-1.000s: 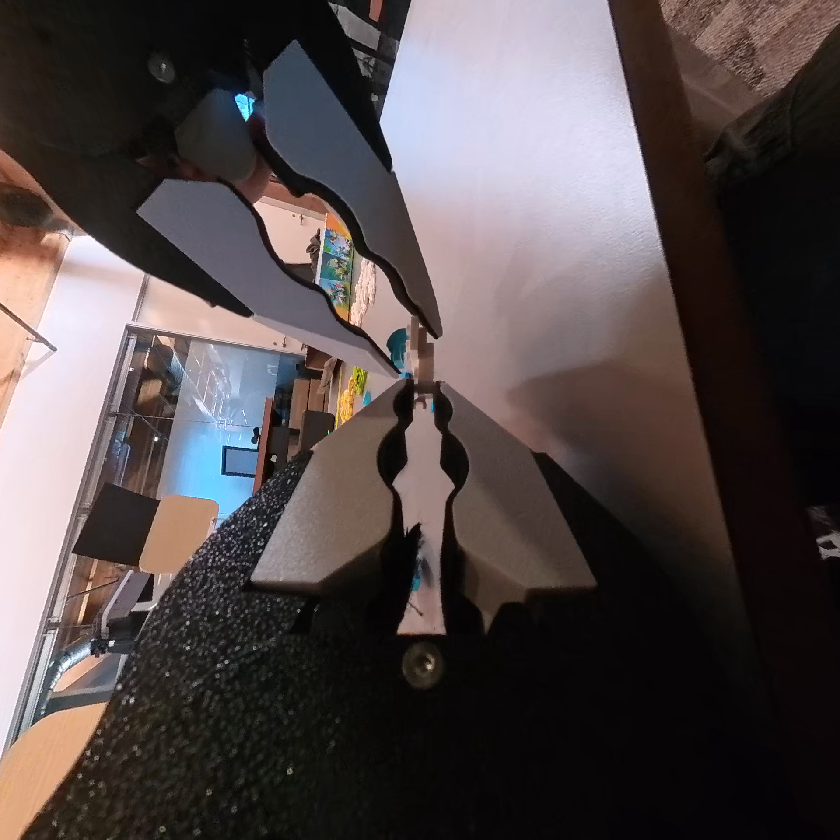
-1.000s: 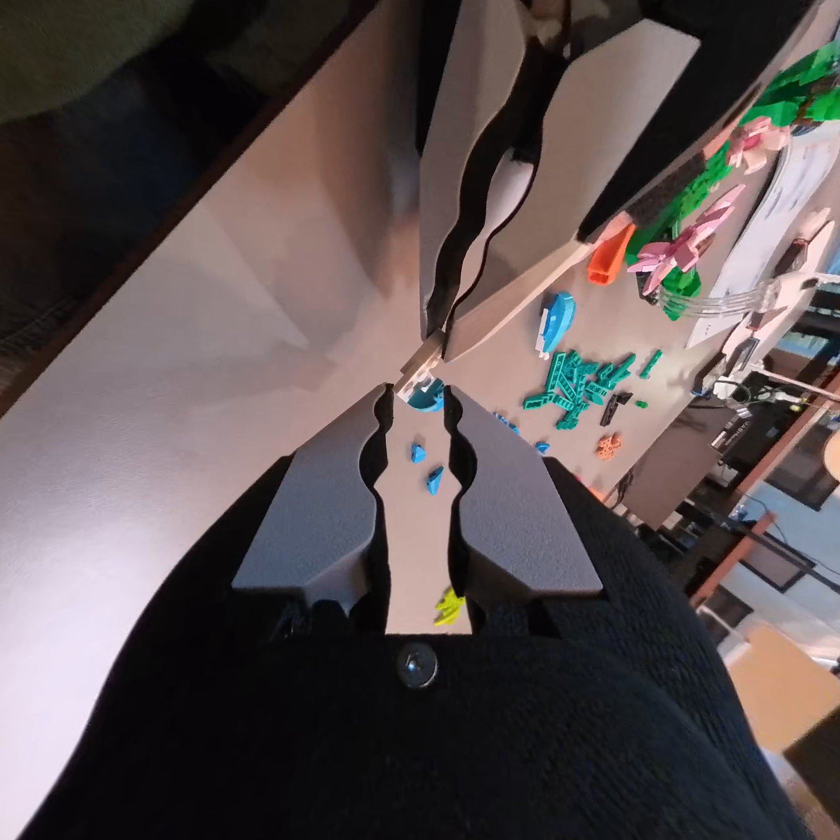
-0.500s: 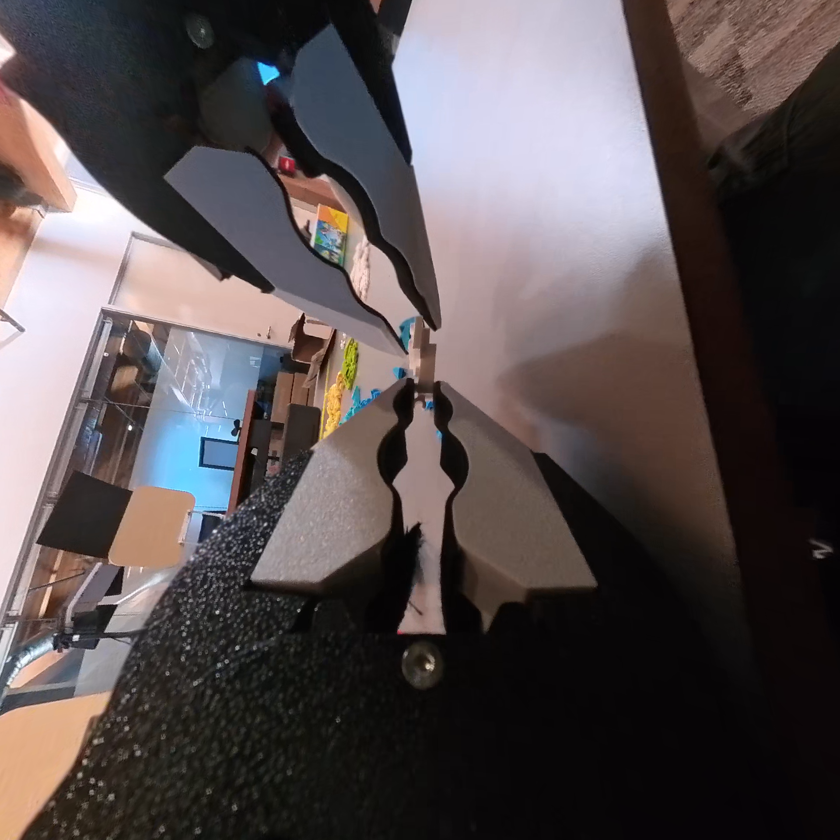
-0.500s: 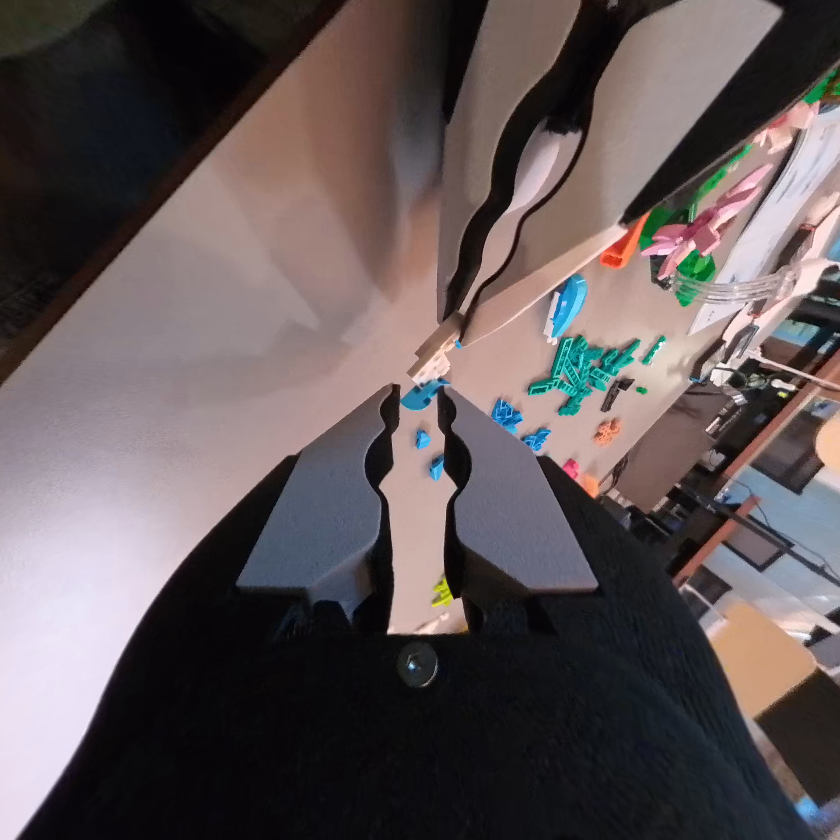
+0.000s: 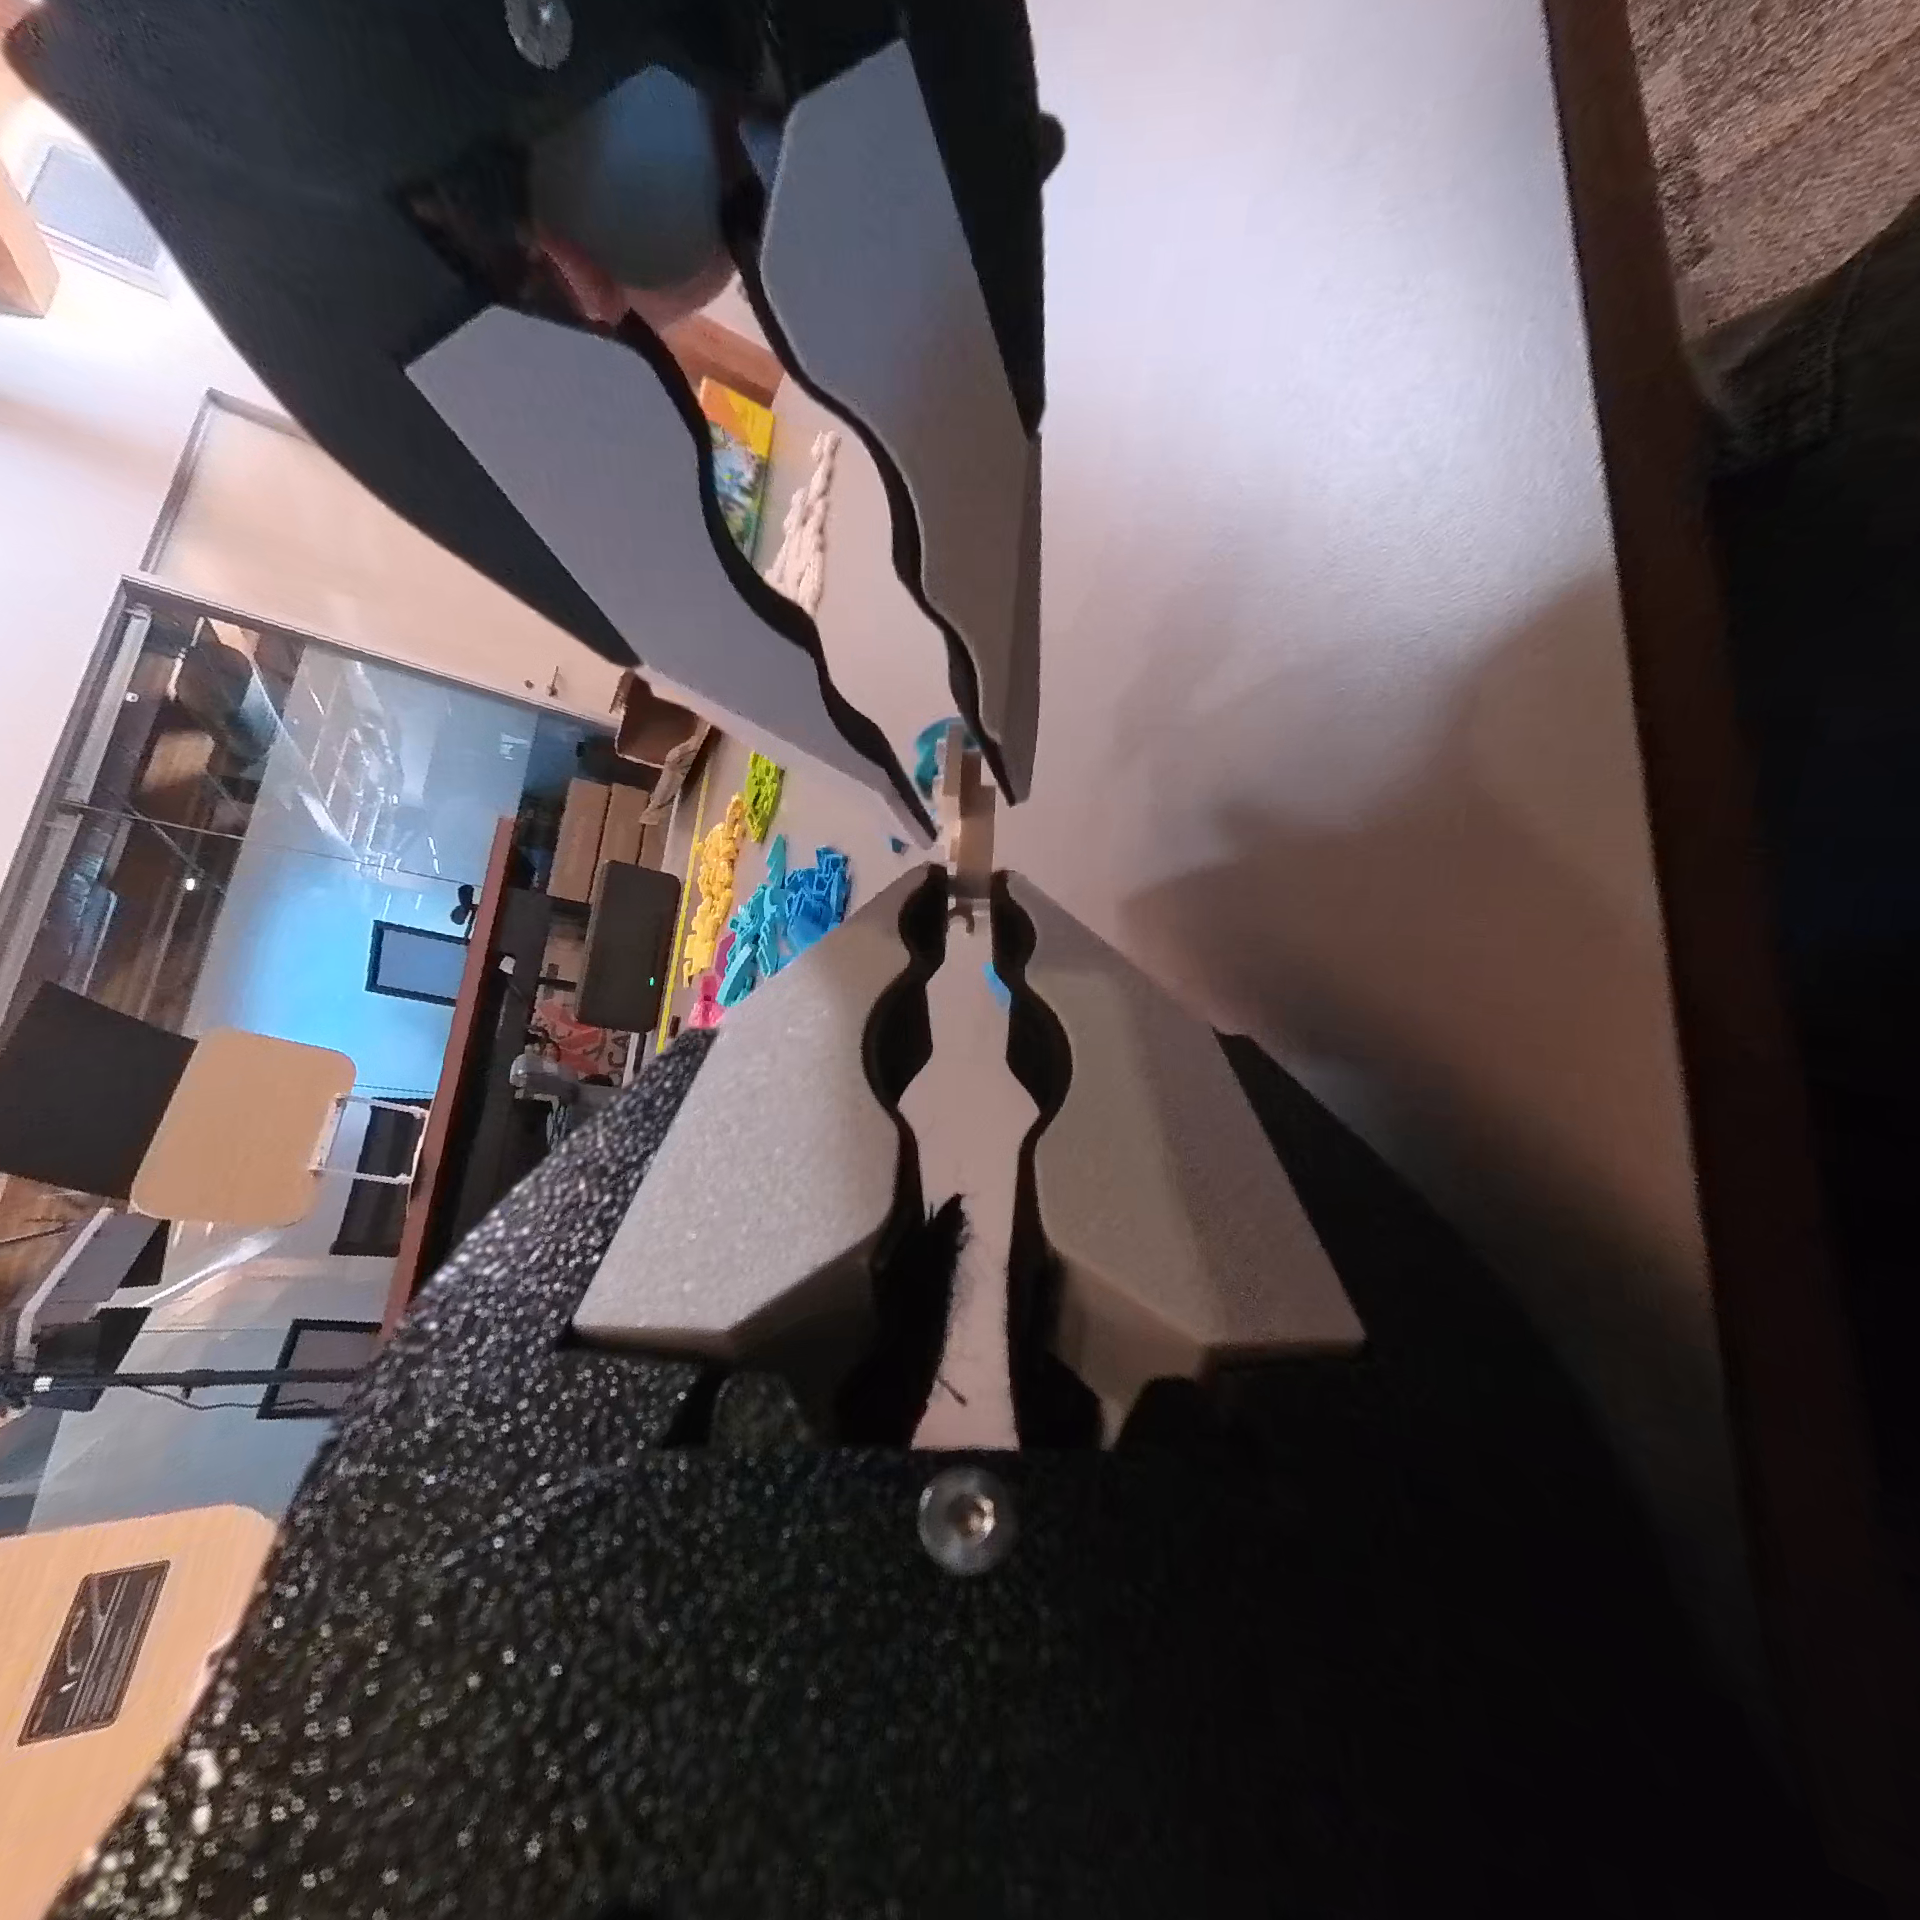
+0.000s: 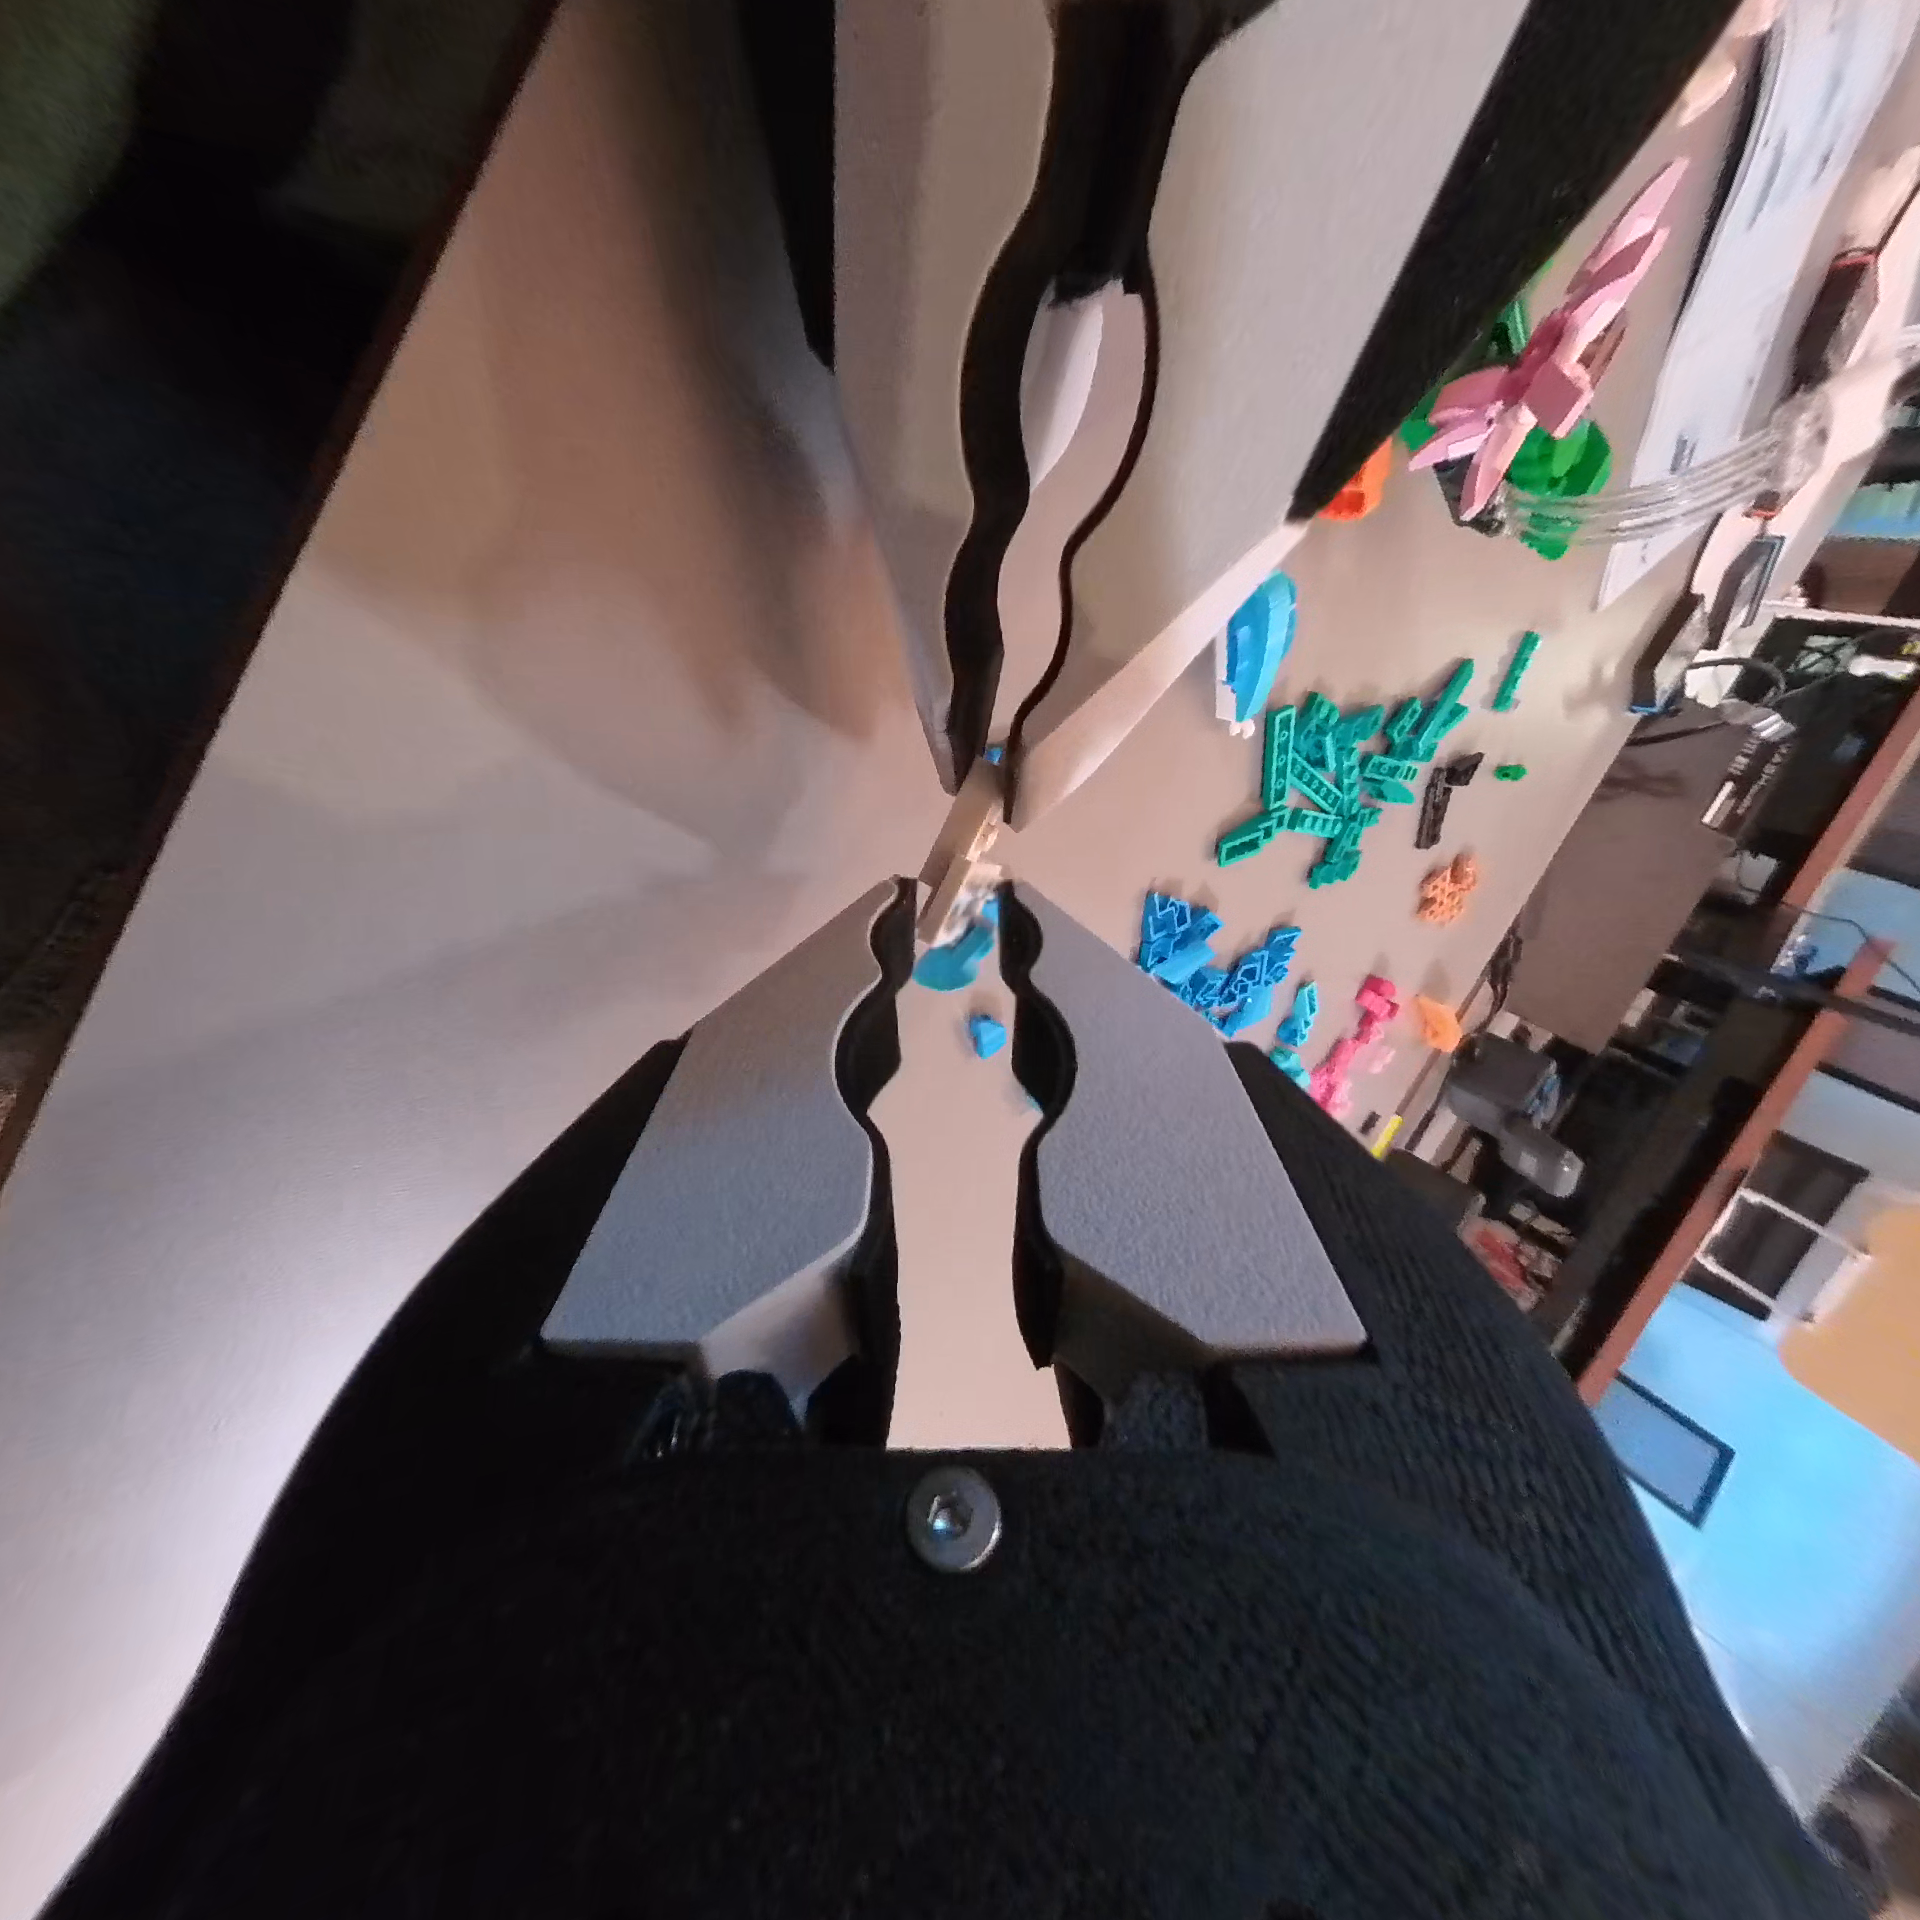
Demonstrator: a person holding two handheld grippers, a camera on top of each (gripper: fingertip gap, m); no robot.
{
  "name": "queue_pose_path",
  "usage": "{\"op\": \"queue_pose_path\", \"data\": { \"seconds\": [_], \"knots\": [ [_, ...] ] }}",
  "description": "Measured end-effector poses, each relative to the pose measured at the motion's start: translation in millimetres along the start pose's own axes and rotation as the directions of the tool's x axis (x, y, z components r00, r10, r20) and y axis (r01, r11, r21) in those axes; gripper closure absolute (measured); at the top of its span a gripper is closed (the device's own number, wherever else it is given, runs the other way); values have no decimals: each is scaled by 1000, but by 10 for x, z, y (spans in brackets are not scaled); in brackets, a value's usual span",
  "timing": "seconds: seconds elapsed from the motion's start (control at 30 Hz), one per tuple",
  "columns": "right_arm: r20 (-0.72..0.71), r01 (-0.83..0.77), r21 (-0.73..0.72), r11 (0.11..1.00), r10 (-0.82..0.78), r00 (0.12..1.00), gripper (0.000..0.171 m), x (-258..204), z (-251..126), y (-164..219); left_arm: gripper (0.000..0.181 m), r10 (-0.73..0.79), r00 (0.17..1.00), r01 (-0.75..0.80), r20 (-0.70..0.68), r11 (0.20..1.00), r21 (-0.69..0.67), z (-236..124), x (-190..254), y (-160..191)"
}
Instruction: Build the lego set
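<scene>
My left gripper point(image 5: 966, 881) is shut on a small tan lego piece point(image 5: 974, 831) and holds it in the air over the pale table point(image 5: 1299, 520). My right gripper point(image 5: 975, 816) comes in from above, tip to tip with the left. In the right wrist view my right gripper point(image 6: 951, 888) is narrowly open, its fingertips either side of the free end of the tan piece point(image 6: 964, 842). The piece lies close to one finger, with a gap to the other. The left gripper point(image 6: 982, 795) grips the piece's far end.
On the table beyond lie a teal brick pile point(image 6: 1340, 790), a blue pile point(image 6: 1216, 956), a blue built part point(image 6: 1262, 644), pink bricks point(image 6: 1351, 1039), an orange piece point(image 6: 1356, 494) and a pink-and-green flower build point(image 6: 1507, 405). The dark table edge point(image 5: 1662, 935) runs close by. The tips of both grippers are at nearly the same place.
The two grippers have drawn closer, so the tan piece's free end now sits between my right fingertips. The right jaws have narrowed slightly. The left keeps its hold.
</scene>
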State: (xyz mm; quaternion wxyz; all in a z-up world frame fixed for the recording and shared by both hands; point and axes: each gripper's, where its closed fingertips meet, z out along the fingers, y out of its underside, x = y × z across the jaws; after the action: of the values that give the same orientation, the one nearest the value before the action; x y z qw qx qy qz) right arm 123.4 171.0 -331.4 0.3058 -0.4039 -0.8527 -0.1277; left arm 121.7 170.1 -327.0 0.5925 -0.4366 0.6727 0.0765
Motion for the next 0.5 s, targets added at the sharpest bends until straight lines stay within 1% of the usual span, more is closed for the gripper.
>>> {"op": "queue_pose_path", "data": {
  "seconds": [0.23,0.33,0.4,0.43,0.47,0.5],
  "knots": [
    [-22,-36,-10,999,36,999,158,30,0,19,176,-19,1000,19,3,1000,-4,3,-20,23],
    [-29,-96,-14,995,96,995,157,53,-22,108,176,1,1000,-1,10,1000,-28,14,-21,65],
    [-20,-204,4,979,204,979,153,76,-72,213,176,28,1000,-28,0,999,-37,23,9,73],
    [1,-285,28,958,285,959,152,78,-111,263,176,40,999,-40,-6,998,-39,27,24,75],
    [35,-384,62,921,383,923,150,74,-155,304,176,44,999,-45,-12,998,-39,31,38,76],
    [67,-497,101,862,493,867,148,91,-202,349,176,44,999,-44,-14,998,-37,32,39,74]
  ]
}}
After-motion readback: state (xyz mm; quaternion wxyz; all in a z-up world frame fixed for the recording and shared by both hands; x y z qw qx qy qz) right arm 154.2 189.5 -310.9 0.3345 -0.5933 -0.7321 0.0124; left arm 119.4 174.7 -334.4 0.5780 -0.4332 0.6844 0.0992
